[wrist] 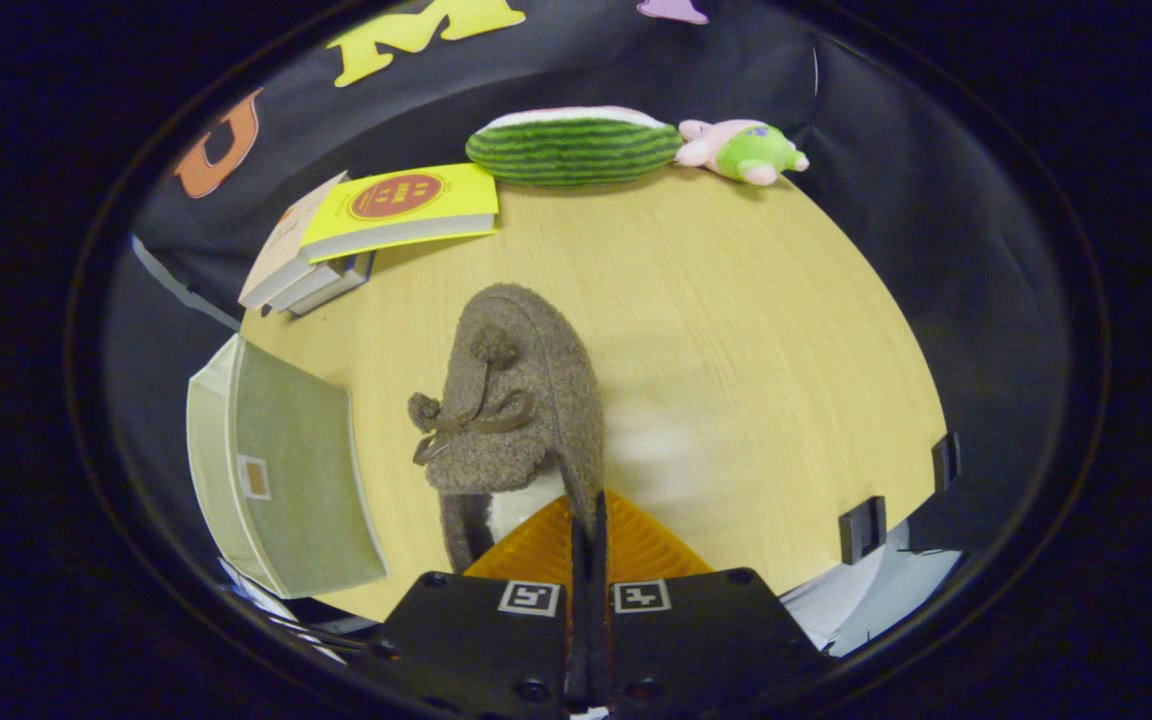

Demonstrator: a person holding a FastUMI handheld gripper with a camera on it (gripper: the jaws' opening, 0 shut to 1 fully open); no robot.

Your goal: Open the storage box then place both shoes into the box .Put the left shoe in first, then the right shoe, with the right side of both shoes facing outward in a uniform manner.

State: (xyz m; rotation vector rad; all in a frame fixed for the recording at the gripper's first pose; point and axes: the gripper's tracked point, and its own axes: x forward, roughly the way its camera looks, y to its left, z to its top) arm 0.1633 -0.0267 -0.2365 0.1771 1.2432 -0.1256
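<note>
A brown fuzzy slipper [521,400] with pom-pom laces and a white lining points away from me, just ahead of the fingers. My gripper [591,505] is shut on the slipper's right rim near the heel, with the orange fingers [536,548] pressed together on that thin edge. To the left of the slipper, at the table's edge, stands the pale grey-green storage box [286,470]. Its broad face carries a small label. I cannot tell whether the box is open.
The round wooden table [736,300] has bare room to the right of the slipper. At the back left lies a stack of books [376,215]. A watermelon plush [571,148] and a pink-green plush [746,150] sit at the far edge. Black clips [863,528] grip the near right rim.
</note>
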